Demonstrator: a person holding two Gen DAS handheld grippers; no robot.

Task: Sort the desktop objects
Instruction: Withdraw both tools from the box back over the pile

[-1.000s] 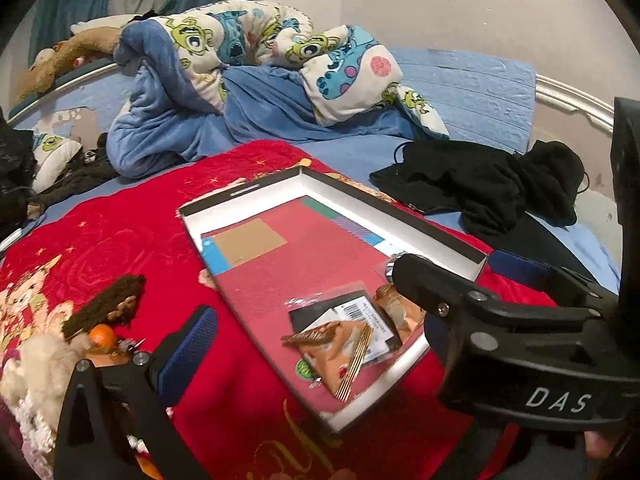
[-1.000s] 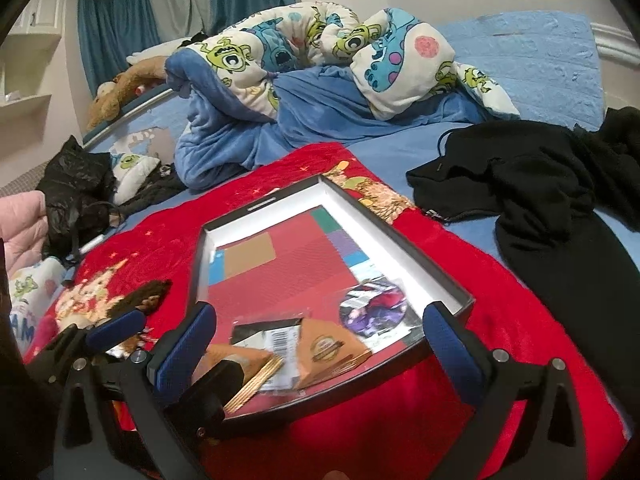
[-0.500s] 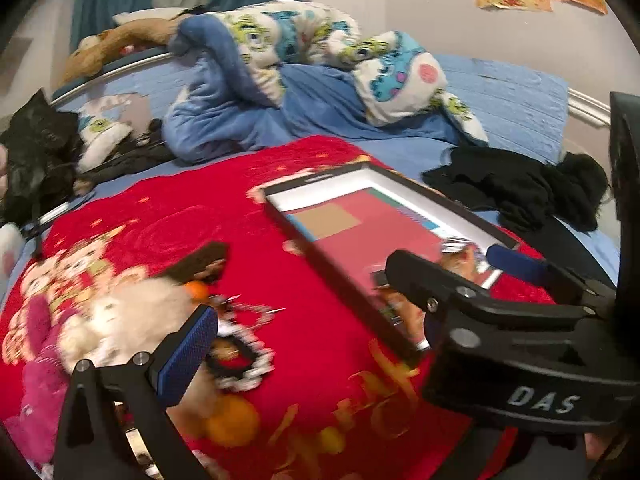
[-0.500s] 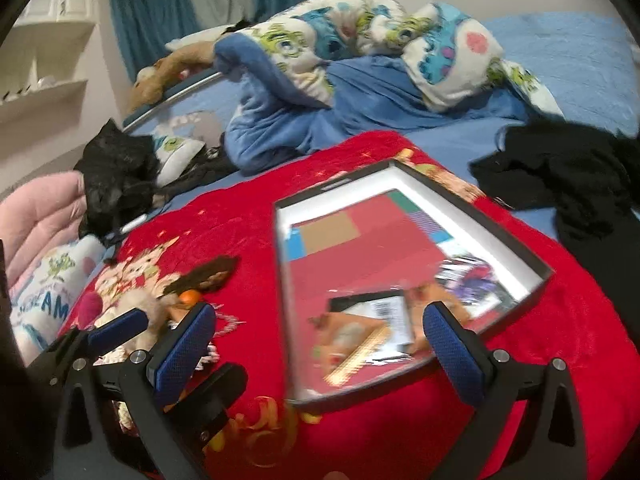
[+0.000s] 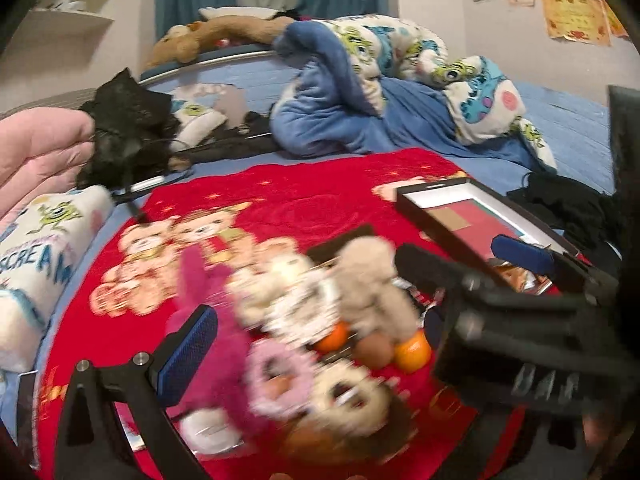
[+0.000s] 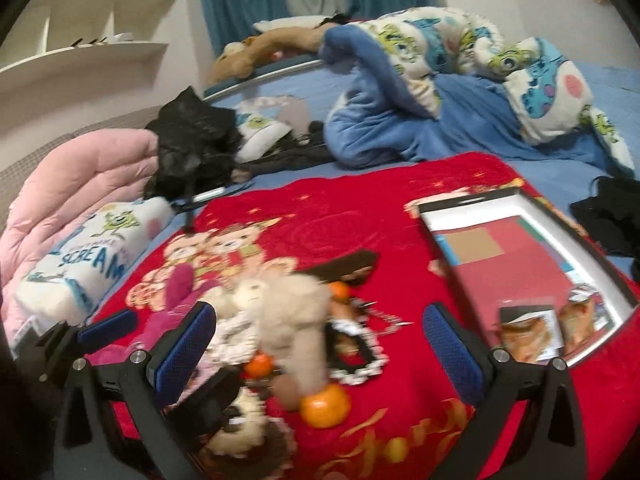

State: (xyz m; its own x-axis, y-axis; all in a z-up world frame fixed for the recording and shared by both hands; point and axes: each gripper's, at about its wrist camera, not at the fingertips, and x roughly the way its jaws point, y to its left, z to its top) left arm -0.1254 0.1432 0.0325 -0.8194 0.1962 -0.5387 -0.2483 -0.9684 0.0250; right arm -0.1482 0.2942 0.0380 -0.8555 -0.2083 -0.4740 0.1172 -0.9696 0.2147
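A blurred heap of plush toys (image 6: 280,312) with small oranges (image 6: 325,400) and a bead-edged frame (image 6: 356,348) lies on the red blanket (image 6: 320,216). It shows in the left wrist view (image 5: 320,320) too. A black-rimmed box lid (image 6: 532,208) at the right holds snack packets (image 6: 528,332). My right gripper (image 6: 318,344) is open and empty, hanging over the heap. My left gripper (image 5: 312,340) is open and empty over the same heap, its right finger hidden by the other gripper's body (image 5: 520,340).
A rumpled blue and cartoon-print duvet (image 6: 440,80) lies behind the blanket. Black clothes (image 6: 616,216) lie at the right. A pink quilt (image 6: 72,184), a printed pillow (image 6: 88,256) and a black bag (image 6: 192,140) are at the left. White shelves (image 6: 80,56) stand beyond.
Both grippers have swung left, away from the box lid and over the heap of toys. The lid now sits at the right edge of both views. Both stay open.
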